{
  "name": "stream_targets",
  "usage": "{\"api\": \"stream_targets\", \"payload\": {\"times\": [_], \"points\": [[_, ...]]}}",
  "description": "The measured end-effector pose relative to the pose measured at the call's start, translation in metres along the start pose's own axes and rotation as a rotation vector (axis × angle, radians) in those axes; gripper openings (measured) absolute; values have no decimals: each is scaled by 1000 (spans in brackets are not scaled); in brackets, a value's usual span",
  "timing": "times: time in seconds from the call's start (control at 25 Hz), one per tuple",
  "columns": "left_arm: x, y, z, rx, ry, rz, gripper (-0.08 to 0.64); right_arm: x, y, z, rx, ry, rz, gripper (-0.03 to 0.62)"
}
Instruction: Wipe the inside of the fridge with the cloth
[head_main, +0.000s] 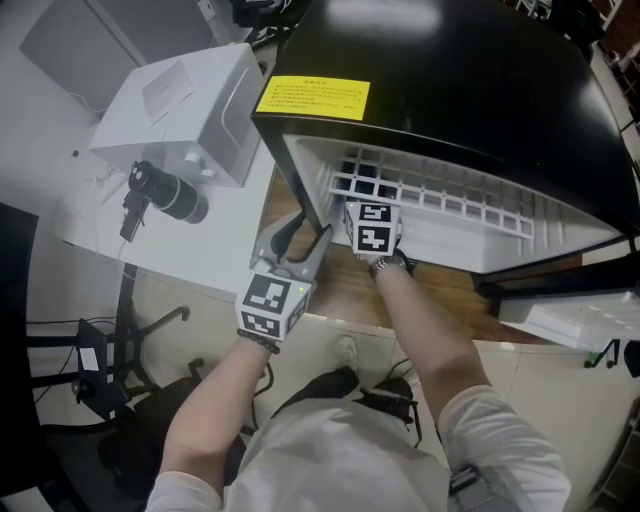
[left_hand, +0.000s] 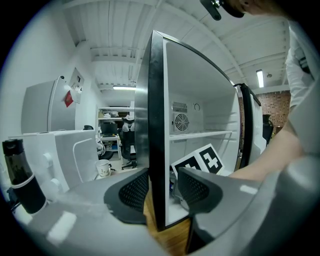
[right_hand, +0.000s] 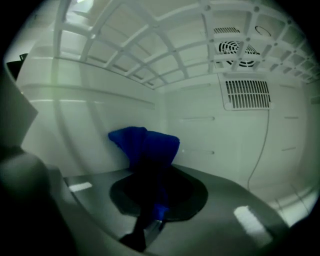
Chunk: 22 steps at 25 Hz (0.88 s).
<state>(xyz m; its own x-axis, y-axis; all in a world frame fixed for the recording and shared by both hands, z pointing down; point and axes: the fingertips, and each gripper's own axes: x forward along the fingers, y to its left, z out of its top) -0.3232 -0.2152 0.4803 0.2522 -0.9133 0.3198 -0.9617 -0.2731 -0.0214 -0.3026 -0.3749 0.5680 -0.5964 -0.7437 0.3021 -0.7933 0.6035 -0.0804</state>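
Inside the fridge (head_main: 450, 80), right gripper (right_hand: 152, 200) fingers clamp the cloth (right_hand: 145, 142); left gripper (left_hand: 161, 189) fingers gape astride its side wall (left_hand: 156, 100).

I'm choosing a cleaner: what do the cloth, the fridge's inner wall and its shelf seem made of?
The cloth looks like soft blue fabric, perhaps microfibre: it bunches in folds. The inner wall seems smooth white plastic with a faint sheen. The shelf is a white grid, plastic or coated wire.
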Motion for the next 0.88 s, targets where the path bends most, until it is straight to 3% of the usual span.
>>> {"api": "stream_targets", "payload": {"times": [0.88], "points": [[1, -1, 6, 17, -27, 9, 176, 7, -60, -4, 41, -11, -148, 41]]}}
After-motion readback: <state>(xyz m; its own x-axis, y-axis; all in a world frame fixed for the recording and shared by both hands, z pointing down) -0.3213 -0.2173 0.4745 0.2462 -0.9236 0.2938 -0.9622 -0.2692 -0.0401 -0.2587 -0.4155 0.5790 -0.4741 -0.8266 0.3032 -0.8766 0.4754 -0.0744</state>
